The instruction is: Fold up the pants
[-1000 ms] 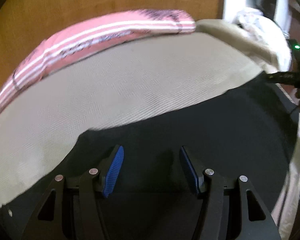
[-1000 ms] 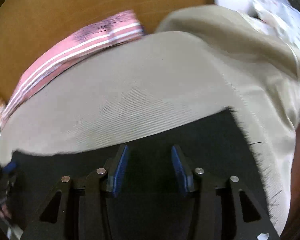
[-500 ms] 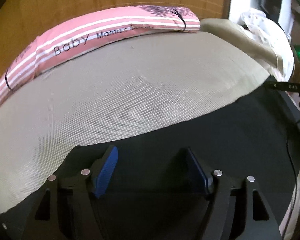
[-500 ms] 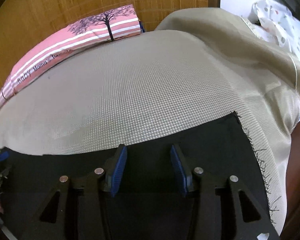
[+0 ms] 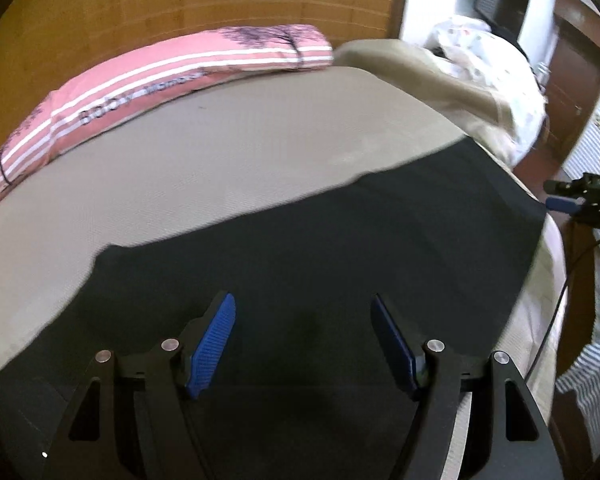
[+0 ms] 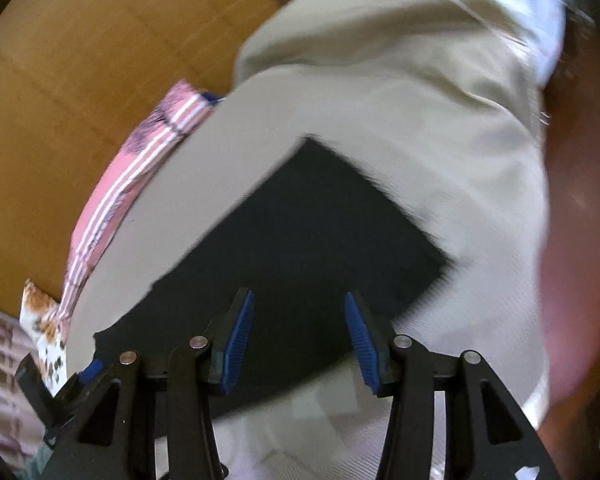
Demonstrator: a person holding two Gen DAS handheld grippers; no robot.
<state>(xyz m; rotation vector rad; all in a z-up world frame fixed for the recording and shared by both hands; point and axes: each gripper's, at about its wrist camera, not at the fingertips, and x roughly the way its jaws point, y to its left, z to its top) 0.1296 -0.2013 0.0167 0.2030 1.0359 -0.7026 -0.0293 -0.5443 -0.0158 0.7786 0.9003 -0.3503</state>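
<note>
The black pants (image 5: 340, 264) lie flat on the bed (image 5: 220, 152) — spread out, likely so they fold neatly. Both grippers, left gripper (image 5: 302, 344) and right gripper (image 6: 298, 330), hang above them with fingers apart, holding nothing (a pink pillow (image 5: 160, 76) sits behind).

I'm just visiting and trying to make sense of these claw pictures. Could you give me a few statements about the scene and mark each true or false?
1. The black pants lie spread on a beige bed cover. True.
2. The left claw is pinching the pants. False: its fingers stand apart, with nothing between them.
3. A pink striped pillow lies along the far edge. True.
4. The right claw carries a white towel. False: it is open and empty above the pants.
</note>
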